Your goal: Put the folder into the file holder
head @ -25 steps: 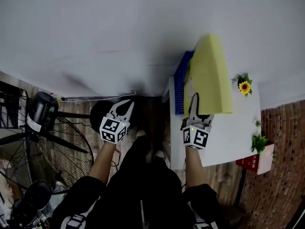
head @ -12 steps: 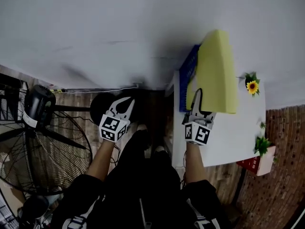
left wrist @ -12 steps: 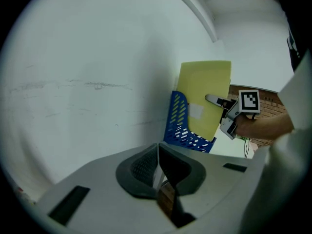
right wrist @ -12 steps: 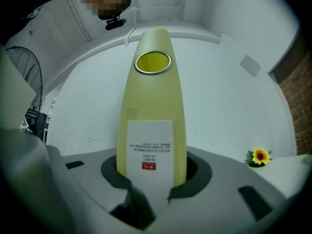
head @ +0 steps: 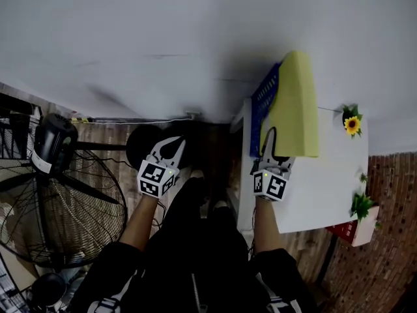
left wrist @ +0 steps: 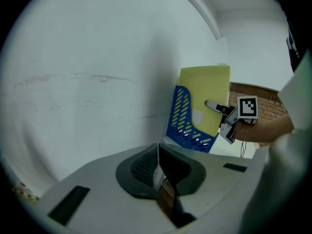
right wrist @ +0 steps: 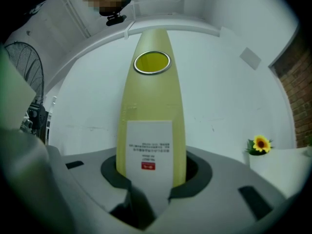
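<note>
The right gripper's fingers (right wrist: 111, 173) are pinching the spine of the yellow folder (right wrist: 151, 96), one dark pad on each side of its white label (right wrist: 149, 150). The left gripper's (left wrist: 157, 152) fingers are pressed together on nothing. In the head view the right gripper (head: 270, 137) sits at center right and keeps the hold it had a second ago. The folder (head: 293, 103) now shows a narrower face and has shifted toward the upper right, and more of the blue file holder (head: 264, 109) shows at its left. The left gripper (head: 171, 143) stays at center left, over the floor. The folder stands upright, with a metal-ringed hole (right wrist: 152, 62) near the top of its spine. In the left gripper view its lower part sits behind the holder's slotted wall (left wrist: 187, 121). Both are on the white table (head: 319, 181).
</note>
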The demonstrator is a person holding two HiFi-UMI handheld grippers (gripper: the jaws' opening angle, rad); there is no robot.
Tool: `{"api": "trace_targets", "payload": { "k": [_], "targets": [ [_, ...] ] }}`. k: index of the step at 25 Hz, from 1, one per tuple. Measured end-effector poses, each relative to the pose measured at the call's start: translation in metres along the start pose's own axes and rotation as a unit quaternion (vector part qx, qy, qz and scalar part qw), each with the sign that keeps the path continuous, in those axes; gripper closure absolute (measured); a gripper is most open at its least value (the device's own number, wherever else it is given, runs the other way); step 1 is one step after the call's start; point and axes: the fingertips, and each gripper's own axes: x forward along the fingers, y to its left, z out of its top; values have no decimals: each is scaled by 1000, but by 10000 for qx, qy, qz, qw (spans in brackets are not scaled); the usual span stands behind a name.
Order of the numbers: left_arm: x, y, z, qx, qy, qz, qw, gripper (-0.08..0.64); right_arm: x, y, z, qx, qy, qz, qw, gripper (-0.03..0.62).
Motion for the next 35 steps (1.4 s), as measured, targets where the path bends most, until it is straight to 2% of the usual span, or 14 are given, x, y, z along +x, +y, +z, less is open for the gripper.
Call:
{"api": "trace_targets", "payload": {
  "k": [8,21,28,35],
  "targets": [
    [0,-3,-4,-107,18,4,9999,531,-3,-2,-28,26,243,-4,9997,419],
    [-10,-3,-1,-123,-87,64,9999,531,5,5,-42,63,651,3,9979,399],
    [-12,-8,0,-158,-87,44,9998,531,11,12,-51,-75,1174,277,9927,376],
    [-17,-13,4,-217,-98,50,9997,531,12,19,-61,-159,1682,430,9847,326]
  ]
}}
